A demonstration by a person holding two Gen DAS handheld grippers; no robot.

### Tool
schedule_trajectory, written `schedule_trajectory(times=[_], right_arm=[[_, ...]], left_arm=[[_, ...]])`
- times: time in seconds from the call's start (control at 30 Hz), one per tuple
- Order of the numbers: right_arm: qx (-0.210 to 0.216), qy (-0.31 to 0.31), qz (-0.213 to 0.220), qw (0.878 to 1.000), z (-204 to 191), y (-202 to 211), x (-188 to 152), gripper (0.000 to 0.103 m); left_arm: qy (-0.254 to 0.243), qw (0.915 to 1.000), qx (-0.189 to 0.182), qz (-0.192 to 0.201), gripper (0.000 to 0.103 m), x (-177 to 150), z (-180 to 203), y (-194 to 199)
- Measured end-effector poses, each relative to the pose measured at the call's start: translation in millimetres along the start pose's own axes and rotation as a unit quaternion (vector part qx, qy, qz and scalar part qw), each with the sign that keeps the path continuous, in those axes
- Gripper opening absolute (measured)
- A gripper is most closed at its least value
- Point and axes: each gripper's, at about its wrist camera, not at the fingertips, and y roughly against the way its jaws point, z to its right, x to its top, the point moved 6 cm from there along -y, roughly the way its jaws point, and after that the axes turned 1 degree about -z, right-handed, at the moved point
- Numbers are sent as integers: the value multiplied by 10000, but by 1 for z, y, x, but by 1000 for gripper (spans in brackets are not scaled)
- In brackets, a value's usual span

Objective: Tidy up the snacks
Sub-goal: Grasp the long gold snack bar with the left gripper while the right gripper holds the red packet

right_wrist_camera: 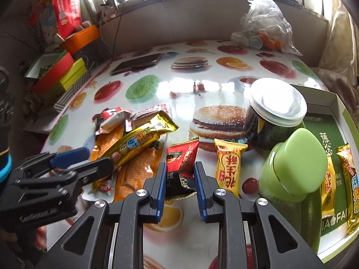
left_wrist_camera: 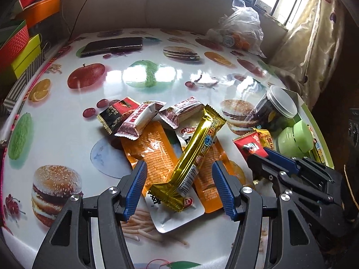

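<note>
A pile of snack packets lies on the fruit-print table (left_wrist_camera: 67,134). My left gripper (left_wrist_camera: 179,179) is open, its jaws on either side of a long gold bar (left_wrist_camera: 195,154) that lies on orange packets (left_wrist_camera: 154,152). It also shows in the right wrist view (right_wrist_camera: 74,163). My right gripper (right_wrist_camera: 180,174) is shut on a red and black packet (right_wrist_camera: 181,161), also seen in the left wrist view (left_wrist_camera: 249,145). A yellow packet (right_wrist_camera: 228,165) lies just right of it. A green box (right_wrist_camera: 325,134) at the right holds a dark jar (right_wrist_camera: 273,116), a green jar (right_wrist_camera: 291,165) and several packets.
A phone (left_wrist_camera: 112,44) lies at the far left of the table. A clear plastic bag (left_wrist_camera: 242,29) with small items sits at the back right. Coloured boxes (left_wrist_camera: 20,49) are stacked beyond the table's left edge. A curtain (left_wrist_camera: 314,44) hangs at the right.
</note>
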Motion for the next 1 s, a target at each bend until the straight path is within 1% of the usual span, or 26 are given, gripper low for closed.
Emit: schedule_trajectory(times=[0.07, 0.17, 0.23, 0.3, 0.37, 0.47, 0.57, 0.6, 0.63, 0.67, 0.73, 0.77, 0.9, 0.97, 1.0], right_arm=[[20, 29, -4, 10000, -1, 3, -3, 23], [-3, 16, 16, 10000, 3, 7, -7, 23], [-20, -6, 18, 10000, 5, 9, -9, 23], [-39, -18, 17, 10000, 9, 11, -11, 23], [-41, -68, -5, 10000, 12, 11, -14, 23], [-20, -109, -13, 9999, 15, 12, -16, 23], [-7, -135, -24, 9999, 16, 12, -17, 23], [1, -149, -30, 9999, 17, 12, -18, 23], [6, -159, -38, 9999, 17, 11, -18, 23], [13, -169, -41, 9998, 17, 11, -18, 23], [25, -184, -36, 9998, 18, 11, -18, 23], [25, -191, -34, 9998, 18, 11, -18, 23], [33, -219, -29, 9998, 20, 11, -17, 23], [37, -241, -38, 9997, 20, 11, -18, 23], [39, -250, -39, 9997, 21, 11, -18, 23]], left_arm=[[-91, 10000, 18, 25, 61, 4, 4, -2], [-108, 9999, -79, -98, 61, 7, 9, -10], [-270, 9996, 116, -28, 61, 9, 13, -11], [-391, 9992, 91, -21, 61, 10, 17, -14], [-366, 9992, 74, -118, 61, 11, 17, -20], [-361, 9992, 132, -115, 61, 13, 18, -22], [-353, 9993, 88, -104, 60, 13, 20, -24], [-365, 9992, 103, -121, 59, 14, 21, -25], [-389, 9991, 123, -141, 54, 14, 21, -27], [-406, 9990, 123, -164, 52, 13, 22, -28], [-414, 9989, 130, -180, 50, 12, 23, -30], [-410, 9989, 152, -183, 46, 12, 23, -31], [-399, 9988, 191, -201, 41, 12, 23, -33], [-396, 9989, 195, -188, 35, 12, 24, -33], [-396, 9989, 181, -182, 33, 13, 24, -33]])
